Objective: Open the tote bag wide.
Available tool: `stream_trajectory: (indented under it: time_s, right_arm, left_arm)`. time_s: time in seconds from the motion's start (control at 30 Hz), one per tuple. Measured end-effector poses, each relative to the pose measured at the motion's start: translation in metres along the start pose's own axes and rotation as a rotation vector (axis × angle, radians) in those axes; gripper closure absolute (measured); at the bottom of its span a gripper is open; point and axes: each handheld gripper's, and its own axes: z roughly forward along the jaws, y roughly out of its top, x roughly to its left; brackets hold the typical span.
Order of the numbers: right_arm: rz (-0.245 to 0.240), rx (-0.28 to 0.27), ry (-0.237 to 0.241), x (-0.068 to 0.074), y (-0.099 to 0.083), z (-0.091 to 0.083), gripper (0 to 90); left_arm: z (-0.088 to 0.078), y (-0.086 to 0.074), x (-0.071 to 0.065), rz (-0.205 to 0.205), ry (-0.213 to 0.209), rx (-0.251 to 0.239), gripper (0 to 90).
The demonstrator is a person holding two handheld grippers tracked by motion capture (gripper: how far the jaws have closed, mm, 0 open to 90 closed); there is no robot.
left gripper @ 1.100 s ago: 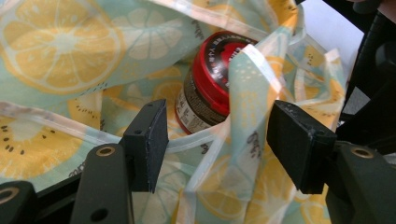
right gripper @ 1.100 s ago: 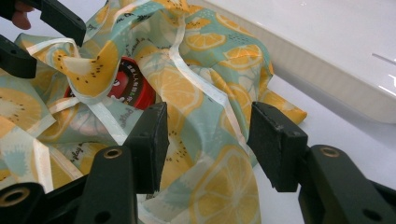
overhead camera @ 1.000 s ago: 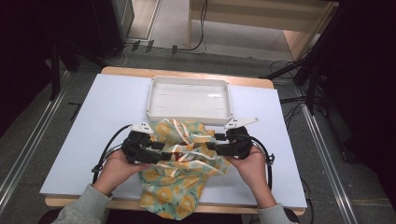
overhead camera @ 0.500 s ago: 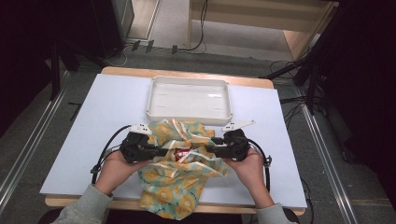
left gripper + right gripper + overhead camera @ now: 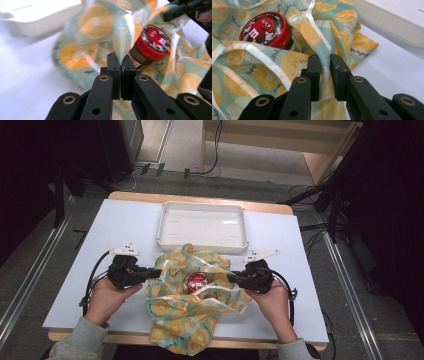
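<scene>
a: left gripper [image 5: 152, 273] clamped hard on a fold of the bag [image 5: 192, 312], jaws pressed together on the film, closing done just now. seen clearly in the left gripper view, fold [image 5: 122, 42] rising straight out from between the pads.

b: and the right gripper [image 5: 235, 279]?

a: jaws around the opposite edge of the bag, just been closing too. in the right gripper view a narrow gap left between them, film [image 5: 324, 67] running down through it. pressing or only framing the film, cannot tell.

b: bag itself?

a: lying on the white table [image 5: 115, 230], near the front edge, partly hanging over it toward the person. pale green with orange slice print. mouth pulled wide between the two grippers.

b: anything inside?

a: a small tin [image 5: 197, 281] with a red lid, sitting in the open mouth, about midway between the grippers. lid tilted toward the left gripper's camera [image 5: 152, 46], cartoon figure printed on top [image 5: 264, 28].

b: behind the bag?

a: a white tray [image 5: 165, 227], just beyond the bag's far edge, touching or nearly so.
</scene>
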Motion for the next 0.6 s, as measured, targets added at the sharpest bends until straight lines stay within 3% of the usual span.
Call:
stream_trajectory:
  time_s: [0.23,0.6]
  right_arm:
    - [0.020,-0.011,-0.018,-0.007,-0.009,-0.014,85.7]
    - [0.033,-0.033,-0.040,-0.016,-0.019,-0.032,90.0]
  left_arm:
    - [-0.018,-0.008,0.015,-0.043,0.029,-0.037,89.3]
    - [-0.031,-0.016,0.030,-0.078,0.054,-0.050,89.5]
